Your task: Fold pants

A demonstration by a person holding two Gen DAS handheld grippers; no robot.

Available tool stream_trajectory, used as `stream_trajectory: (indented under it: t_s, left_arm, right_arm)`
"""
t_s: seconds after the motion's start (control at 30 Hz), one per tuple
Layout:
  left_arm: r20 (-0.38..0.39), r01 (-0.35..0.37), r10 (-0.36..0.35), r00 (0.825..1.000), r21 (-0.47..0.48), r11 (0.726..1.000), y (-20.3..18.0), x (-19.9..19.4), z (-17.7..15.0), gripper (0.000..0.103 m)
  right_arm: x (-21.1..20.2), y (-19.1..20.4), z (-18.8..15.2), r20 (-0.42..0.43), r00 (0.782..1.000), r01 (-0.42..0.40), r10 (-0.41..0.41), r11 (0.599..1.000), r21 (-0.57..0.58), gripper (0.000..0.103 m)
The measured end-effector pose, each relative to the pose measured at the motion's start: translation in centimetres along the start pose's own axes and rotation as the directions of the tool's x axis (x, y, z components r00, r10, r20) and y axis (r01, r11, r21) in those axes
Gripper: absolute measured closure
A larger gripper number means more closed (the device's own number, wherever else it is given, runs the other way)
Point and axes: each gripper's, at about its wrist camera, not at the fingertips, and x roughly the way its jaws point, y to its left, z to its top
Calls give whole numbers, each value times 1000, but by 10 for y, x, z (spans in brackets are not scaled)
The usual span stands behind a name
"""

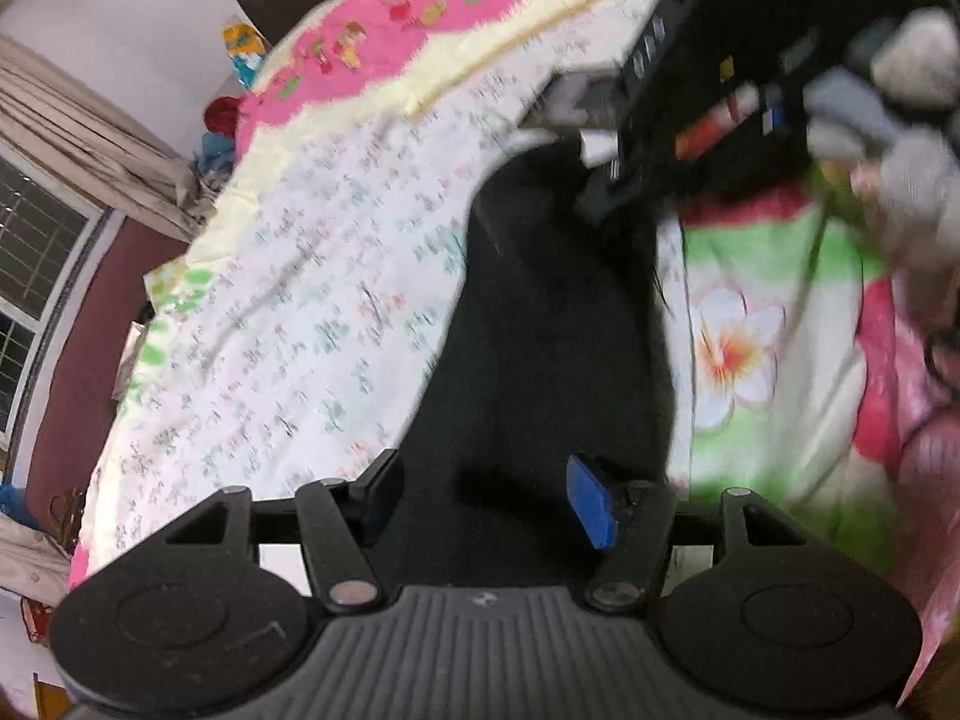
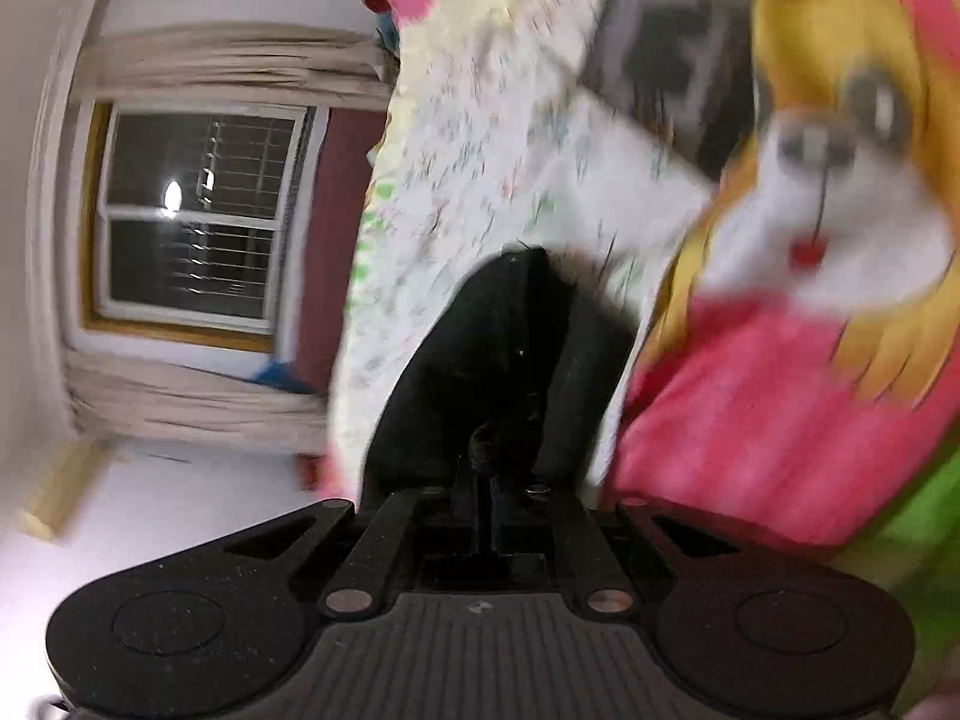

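Black pants point(image 1: 540, 324) lie in a long strip on the patterned bed sheet point(image 1: 312, 276), running away from my left gripper point(image 1: 486, 492). The left gripper is open, its blue-padded fingers point(image 1: 591, 501) spread over the near end of the pants, holding nothing. The right gripper point(image 1: 690, 78) shows at the far end of the pants, blurred. In the right wrist view, my right gripper point(image 2: 489, 480) is shut on a bunch of the black pants point(image 2: 504, 348), which rise in a fold in front of it.
A green and pink floral pillow or blanket point(image 1: 774, 324) lies right of the pants. A cartoon-print pink cushion point(image 2: 810, 276) is close on the right. A curtained window point(image 2: 198, 210) and maroon wall point(image 1: 78, 360) stand beyond the bed's left edge.
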Motion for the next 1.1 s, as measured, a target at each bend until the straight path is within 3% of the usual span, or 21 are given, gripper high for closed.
stream_trajectory:
  t_s: [0.13,0.2,0.37,0.53,0.6,0.67,0.77,1.1]
  left_arm:
    - [-17,-8,8,1000,35,999,-13,6,-7,34]
    - [-15,-8,9,1000,34,999,-13,5,-7,34]
    - [-13,12,-12,1000,10,1000,-7,5,-11,34]
    - [-9,2,-2,1000,11,1000,-10,4,-12,34]
    - [-4,9,-9,1000,8,1000,-8,2,-12,34]
    - [-4,14,-14,1000,6,1000,-8,4,-14,34]
    - [-3,6,-6,1000,2,1000,-10,3,-13,34]
    - [-10,13,-13,1000,13,1000,-10,0,-17,34]
  right_arm:
    - [-1,-1,10,68,992,107,-102,992,-65,102]
    - [0,-7,14,32,993,115,-114,993,-37,102]
    - [-18,-11,13,34,992,119,-119,993,21,97]
    - [-17,-13,11,24,990,139,-140,990,15,91]
    - [-25,-15,7,38,990,135,-136,991,24,87]
    - [-26,-19,4,47,989,137,-139,989,54,76]
    - [-22,-20,7,54,994,90,-94,993,71,66]
    - [-23,-5,3,57,997,60,-60,998,-1,55]
